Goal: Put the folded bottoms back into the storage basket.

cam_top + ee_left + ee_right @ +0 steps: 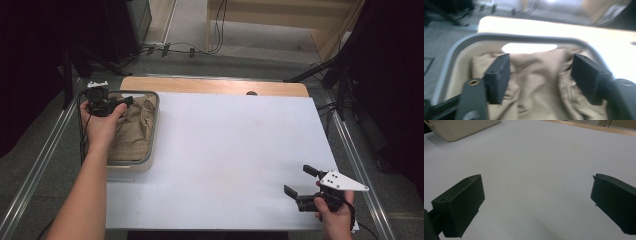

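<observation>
**Now released: beige cloth left in the bin**

Presently the left gripper [540, 75] is held at the upper left of the high view with its jaws spread; nothing is pinched between them, though the beige cloth [536, 82] lies crumpled just beneath, inside the bin [152, 131]. The right gripper [301, 184] is kept wide and empty at the lower right, over the white sheet [225, 160].

A fold could be snagged by a pad if the jaws are lifted carelessly, and the cloth dragged over the grey rim. Ample bare room is offered across the middle of the frame; the bin sits close to the table's left edge.
</observation>
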`<state>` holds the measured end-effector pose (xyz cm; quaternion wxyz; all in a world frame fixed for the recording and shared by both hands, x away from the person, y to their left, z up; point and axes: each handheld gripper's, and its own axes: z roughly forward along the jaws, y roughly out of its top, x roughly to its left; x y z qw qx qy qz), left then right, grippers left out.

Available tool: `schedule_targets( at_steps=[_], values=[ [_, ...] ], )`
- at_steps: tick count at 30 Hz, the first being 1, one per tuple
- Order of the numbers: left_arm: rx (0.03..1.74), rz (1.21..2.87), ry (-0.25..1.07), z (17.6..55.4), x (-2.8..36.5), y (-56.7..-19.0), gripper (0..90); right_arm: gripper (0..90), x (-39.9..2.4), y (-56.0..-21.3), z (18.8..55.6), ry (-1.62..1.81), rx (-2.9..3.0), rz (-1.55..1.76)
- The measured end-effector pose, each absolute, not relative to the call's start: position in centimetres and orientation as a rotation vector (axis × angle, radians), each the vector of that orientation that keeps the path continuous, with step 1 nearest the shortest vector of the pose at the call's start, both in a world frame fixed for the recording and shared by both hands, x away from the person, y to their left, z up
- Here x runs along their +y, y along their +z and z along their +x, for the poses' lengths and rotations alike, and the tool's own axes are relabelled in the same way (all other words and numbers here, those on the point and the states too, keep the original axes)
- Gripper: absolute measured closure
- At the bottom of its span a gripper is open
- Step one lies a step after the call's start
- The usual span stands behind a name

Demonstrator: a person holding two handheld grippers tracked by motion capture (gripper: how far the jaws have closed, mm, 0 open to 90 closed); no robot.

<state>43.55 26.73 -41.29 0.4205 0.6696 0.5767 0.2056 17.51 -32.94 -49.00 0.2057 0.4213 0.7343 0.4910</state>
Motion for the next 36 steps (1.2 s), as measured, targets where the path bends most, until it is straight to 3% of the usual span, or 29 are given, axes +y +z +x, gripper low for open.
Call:
schedule_targets(
  at_steps=[6, 9, 13, 36],
  values=[
    [1.339, 1.690, 0.550, 41.8, 26.0, -40.2, 15.4, 0.0, -32.9, -49.0, 17.5, 1.358, 2.046, 1.170],
    [1.304, 1.695, 0.496, 40.9, 25.5, -39.9, 5.4, 0.0, -32.8, -48.9, 17.5, 1.354, 2.047, 1.164],
    [1.235, 1.680, 0.447, 39.4, 25.2, -39.8, 0.0, 0.0, -32.8, -48.9, 17.5, 1.349, 2.048, 1.164],
    [1.042, 1.693, 0.444, 32.0, 23.7, -40.0, 0.0, 0.0, -32.5, -48.8, 17.4, 1.338, 2.050, 1.162]
  ],
)
